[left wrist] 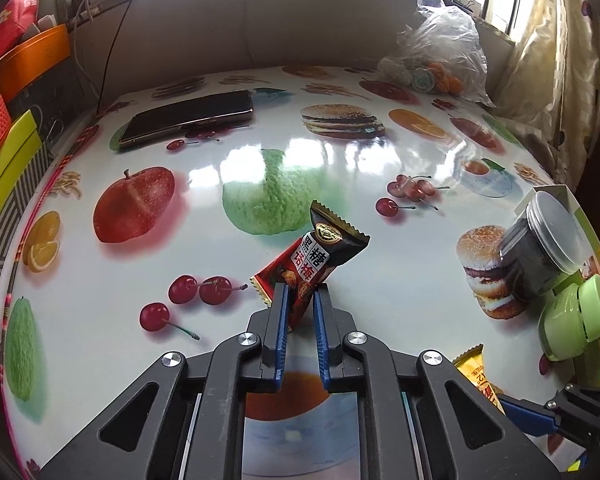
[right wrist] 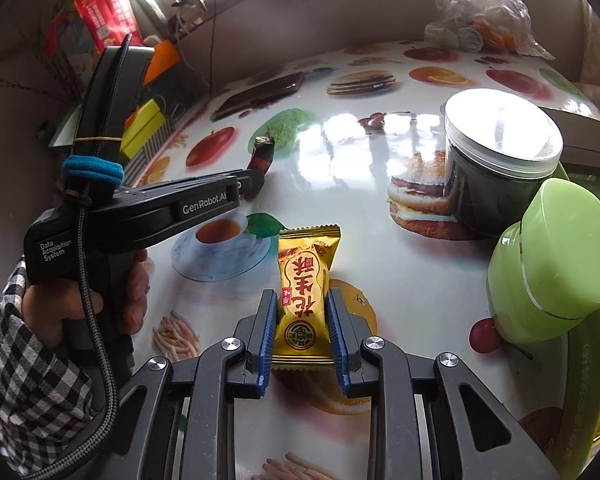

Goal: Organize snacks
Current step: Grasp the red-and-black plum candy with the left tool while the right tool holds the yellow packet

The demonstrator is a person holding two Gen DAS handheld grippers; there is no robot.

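The left gripper pinched the lower end of a dark red-and-black candy packet, its blue pads pressed against the wrapper so that the packet stood tilted, clear of the table or nearly so; contact with the surface could not be told. The right gripper was closed around a gold peanut-candy packet, one blue pad on each long side, the packet lying lengthwise between them. Whether it was lifted or rested on the fruit-printed tablecloth could not be told. Holding each packet by its narrow body likely gave a firm grip on slippery foil, ready for carrying to a container.

Just right of the right gripper sat a pale green lidded tub, tipped on its side, and behind it a clear jar with dark contents and a translucent screw lid. Both appeared to rest in a green-rimmed tray, where more wrapped snacks showed at the edge. That tray seemed the probable destination.

Farther off lay a smartphone, and in the far corner a clear plastic bag holding orange fruit.
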